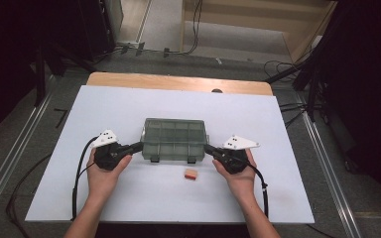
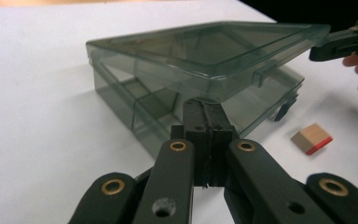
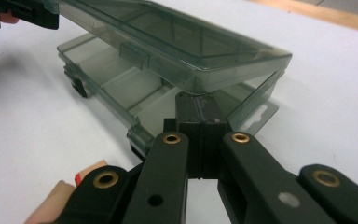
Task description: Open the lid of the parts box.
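Note:
A smoky clear plastic compartment box (image 1: 174,139) sits mid-table with its lid (image 2: 214,46) tilted up off the base (image 2: 135,107). My left gripper (image 2: 204,105) is shut, its tips pushed in under the lid's near-left corner. At the near-right corner my right gripper (image 3: 198,100) is also shut, tips under the lid (image 3: 177,42) and above the base (image 3: 116,88). In the high view the left gripper (image 1: 140,146) and right gripper (image 1: 207,148) flank the box. A small wooden block with a red edge (image 1: 191,174) lies in front of the box, also seen as the block (image 2: 311,138).
The white board (image 1: 129,198) covers a wooden table (image 1: 178,82). Black cables trail from both grippers toward the table's near edge. Empty compartments show inside the box. Dark stands and floor cables surround the table.

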The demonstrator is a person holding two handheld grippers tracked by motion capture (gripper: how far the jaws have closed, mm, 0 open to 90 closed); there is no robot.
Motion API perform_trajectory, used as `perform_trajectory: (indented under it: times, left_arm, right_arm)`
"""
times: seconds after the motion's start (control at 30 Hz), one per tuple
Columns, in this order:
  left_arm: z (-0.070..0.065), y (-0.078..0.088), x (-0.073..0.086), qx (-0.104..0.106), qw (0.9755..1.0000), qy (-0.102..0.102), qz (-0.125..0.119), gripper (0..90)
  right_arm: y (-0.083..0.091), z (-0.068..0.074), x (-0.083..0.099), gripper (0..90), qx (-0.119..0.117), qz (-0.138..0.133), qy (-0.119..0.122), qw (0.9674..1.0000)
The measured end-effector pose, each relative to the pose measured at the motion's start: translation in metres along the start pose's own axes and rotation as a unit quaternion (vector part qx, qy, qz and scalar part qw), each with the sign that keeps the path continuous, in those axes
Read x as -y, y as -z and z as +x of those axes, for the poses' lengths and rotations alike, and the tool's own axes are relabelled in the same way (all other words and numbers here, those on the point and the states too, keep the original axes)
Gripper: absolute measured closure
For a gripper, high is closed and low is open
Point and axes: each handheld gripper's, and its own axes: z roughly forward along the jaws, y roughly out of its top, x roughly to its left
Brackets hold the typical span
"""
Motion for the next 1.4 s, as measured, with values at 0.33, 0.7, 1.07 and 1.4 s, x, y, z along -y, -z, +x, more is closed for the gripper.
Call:
perform_trajectory:
  times: [0.33, 0.7, 1.07, 1.4]
  left_arm:
    - [-0.002, -0.001, -0.021, 0.015, 0.9992, -0.003, -0.037, 90.0]
    - [0.003, -0.008, -0.042, 0.004, 0.9980, -0.001, -0.064, 90.0]
    - [0.009, -0.012, -0.051, -0.002, 0.9973, 0.008, -0.073, 90.0]
    - [0.012, -0.019, -0.059, -0.006, 0.9963, 0.018, -0.084, 90.0]
  right_arm:
    - [0.000, -0.005, -0.021, 88.3, 0.005, -0.027, 0.004, 0.9996]
    - [0.001, -0.011, -0.036, 79.8, 0.010, -0.051, -0.004, 0.9987]
    - [0.006, -0.018, -0.045, 23.7, 0.029, -0.094, -0.024, 0.9948]
    - [-0.005, -0.028, -0.048, 0.0, 0.031, -0.087, -0.044, 0.9948]
